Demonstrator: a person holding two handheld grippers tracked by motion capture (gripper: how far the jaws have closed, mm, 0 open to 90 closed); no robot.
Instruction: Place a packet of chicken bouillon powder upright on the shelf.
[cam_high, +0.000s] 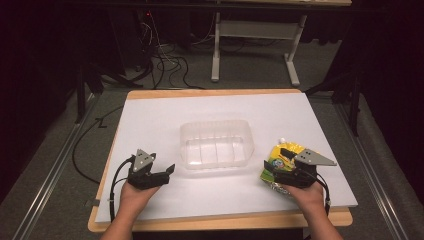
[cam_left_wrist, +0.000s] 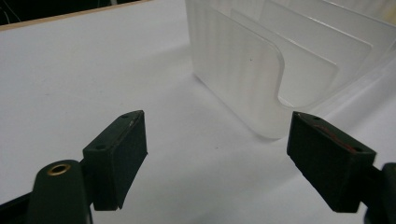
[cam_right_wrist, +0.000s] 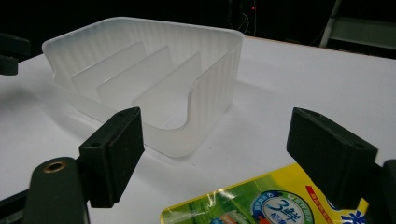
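From my remote seat, left to right around the translucent plastic bin (cam_high: 216, 142) that sits mid-surface: my left tool (cam_high: 165, 172) rests on the white surface (cam_high: 150, 115) just off the bin's near-left corner, jaws spread wide with nothing between them. In the left gripper view the bin's ribbed wall (cam_left_wrist: 233, 79) and its upright inner dividers stand close ahead.

Right of the bin lies a yellow-and-green refill pouch (cam_high: 280, 159), flat on the surface near the bin's near-right corner, and my right tool (cam_high: 274, 167) hovers over its near end, jaws likewise spread and gripping nothing. In the right gripper view the pouch's printed face (cam_right_wrist: 243, 207) shows just below the open jaws.

I judge the pouch soft and floppy, its glossy film slippery, its contents likely to slosh and sag. From above, a spout seems to sit at its far top corner, though the picture is too coarse to be sure. I would pinch a sealed flat edge or that stiffer corner, not the bulging middle. The bin looks light and rigid.
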